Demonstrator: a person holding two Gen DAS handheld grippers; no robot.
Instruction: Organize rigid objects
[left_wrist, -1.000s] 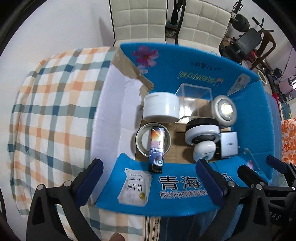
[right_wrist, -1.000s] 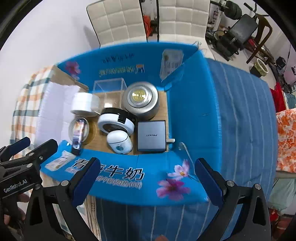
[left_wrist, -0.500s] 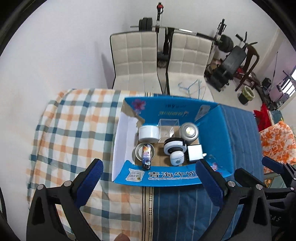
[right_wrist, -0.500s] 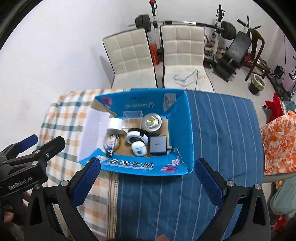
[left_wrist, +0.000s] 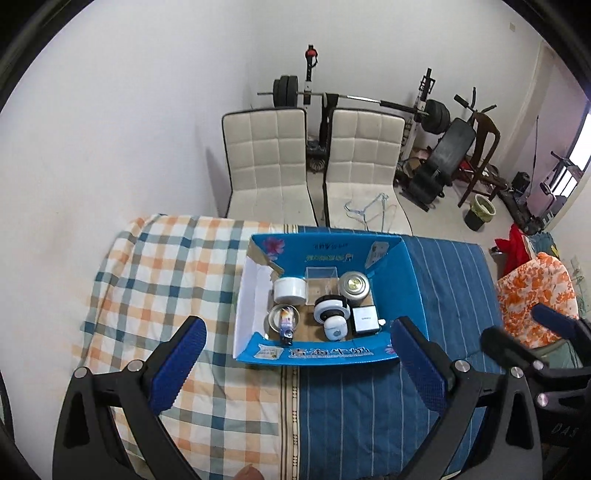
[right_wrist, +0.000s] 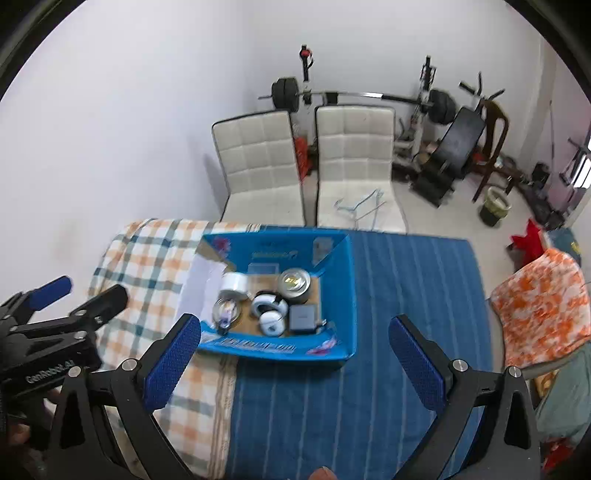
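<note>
A blue cardboard box (left_wrist: 413, 291) (right_wrist: 341, 291) lies open on the bed. Inside are a white round tin (left_wrist: 289, 289), a clear plastic case (left_wrist: 320, 275), a silver round lamp (left_wrist: 354, 284), a white-and-black ring device (left_wrist: 331, 307), a small white egg-shaped gadget (left_wrist: 335, 328), a grey charger (left_wrist: 365, 316) and a dark tube lying on a metal lid (left_wrist: 286, 320). My left gripper (left_wrist: 295, 363) is open and empty, high above the box's near edge. My right gripper (right_wrist: 295, 360) is open and empty, also well above it.
The bed carries a checked sheet (left_wrist: 166, 280) on the left and a blue striped sheet (left_wrist: 454, 280) on the right. Two white chairs (left_wrist: 314, 162) stand beyond, with gym equipment (left_wrist: 439, 155) behind. An orange floral cloth (left_wrist: 535, 295) lies at right.
Both grippers have pulled back and up from the box, so it looks much smaller. Nothing in the box has moved.
</note>
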